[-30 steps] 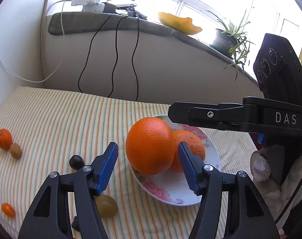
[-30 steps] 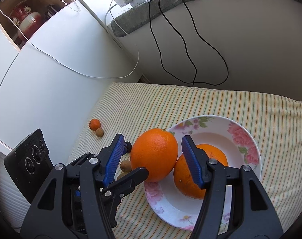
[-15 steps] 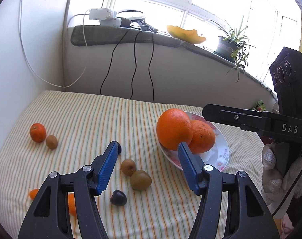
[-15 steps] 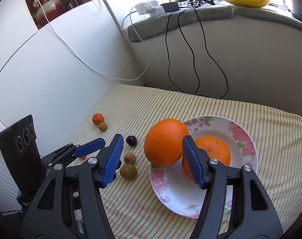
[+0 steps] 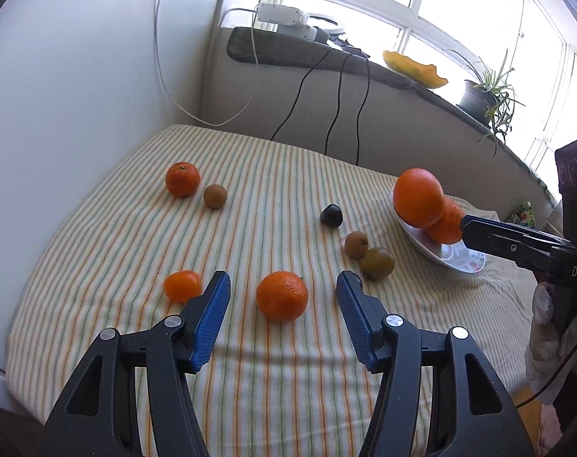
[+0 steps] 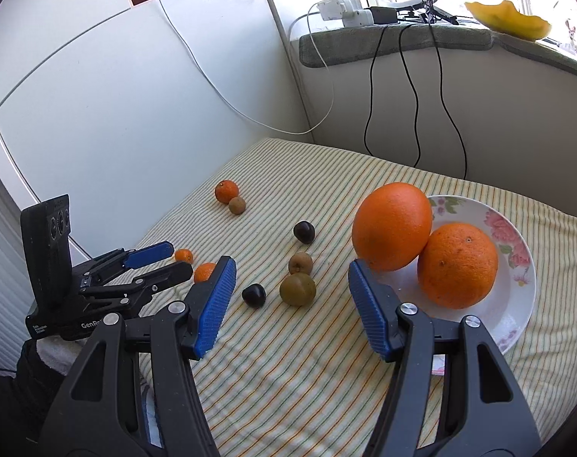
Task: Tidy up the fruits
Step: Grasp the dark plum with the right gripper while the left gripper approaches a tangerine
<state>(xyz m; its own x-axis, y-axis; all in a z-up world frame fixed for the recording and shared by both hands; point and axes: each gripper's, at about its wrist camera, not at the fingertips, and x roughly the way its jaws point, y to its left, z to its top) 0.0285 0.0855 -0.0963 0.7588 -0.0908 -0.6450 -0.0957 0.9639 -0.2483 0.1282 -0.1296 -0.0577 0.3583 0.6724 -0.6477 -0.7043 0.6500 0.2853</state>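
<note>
While its jaws are closing, the left hand-held gripper (image 5: 282, 293) is framing a mandarin (image 5: 282, 296) at lower centre of the striped table (image 5: 250, 198), pads not touching. The right hand-held gripper (image 6: 292, 278) is gaping, empty; two oranges (image 6: 421, 240) are sitting on the plate (image 6: 517, 278) at right.

The left gripper (image 5: 282, 293) points downward at a slant over the striped cloth (image 5: 250, 205), its blue-padded jaws closing, with a tangerine (image 5: 282, 296) on the cloth in the gap between them and neither pad touching it. The right gripper (image 6: 292, 278) slants down over the same cloth on the plate side, jaws parted and pressing on nothing. A white-gloved hand (image 5: 547, 335) grips the right gripper's body at the cloth's edge. The left gripper's fingers (image 6: 151, 255) reach over the cloth's opposite edge.
</note>
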